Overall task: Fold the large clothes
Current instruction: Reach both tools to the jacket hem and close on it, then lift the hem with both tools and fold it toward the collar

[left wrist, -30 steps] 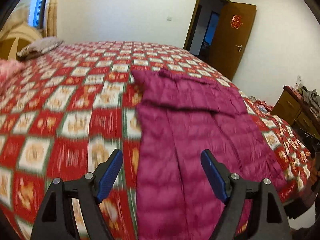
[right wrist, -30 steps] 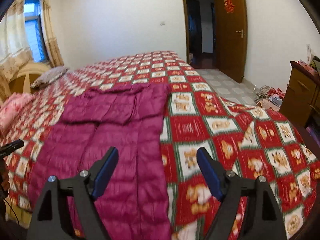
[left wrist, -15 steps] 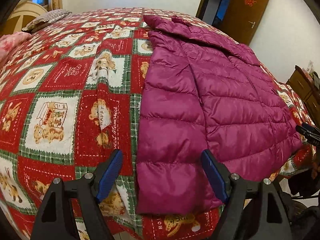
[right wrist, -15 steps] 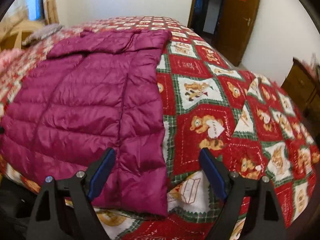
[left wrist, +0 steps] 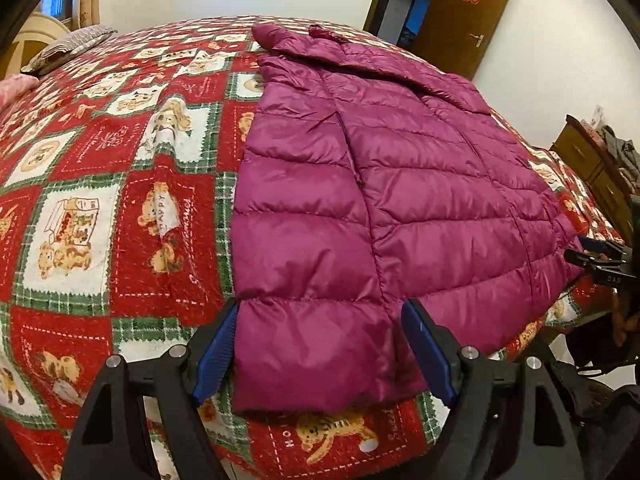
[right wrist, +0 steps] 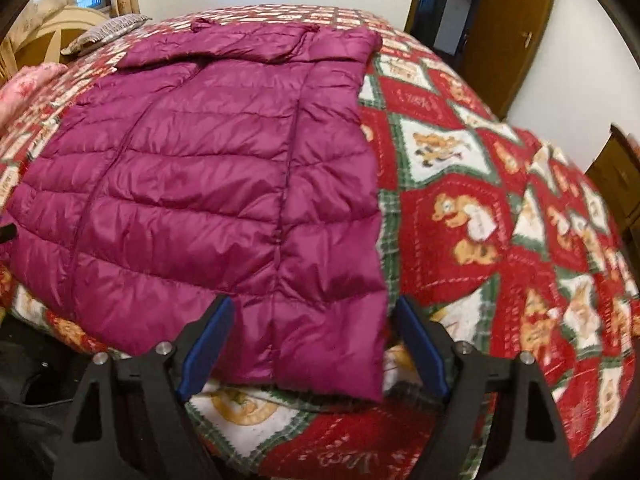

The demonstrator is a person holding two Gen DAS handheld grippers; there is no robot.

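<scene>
Grippers spread at jacket hem, holding nothing.
Left gripper [left wrist: 320, 354] and right gripper [right wrist: 312, 346] positioned wide apart, straddling near hem corners of magenta quilted jacket [left wrist: 380, 184], laid flat on red patterned bed [left wrist: 100, 184], collar far.

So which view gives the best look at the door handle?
The left wrist view: the door stands fairly sharp there, with its handle clear against the brown wood. The right wrist view also shows the handle, but smaller, darker and near the blurred edge.
</scene>
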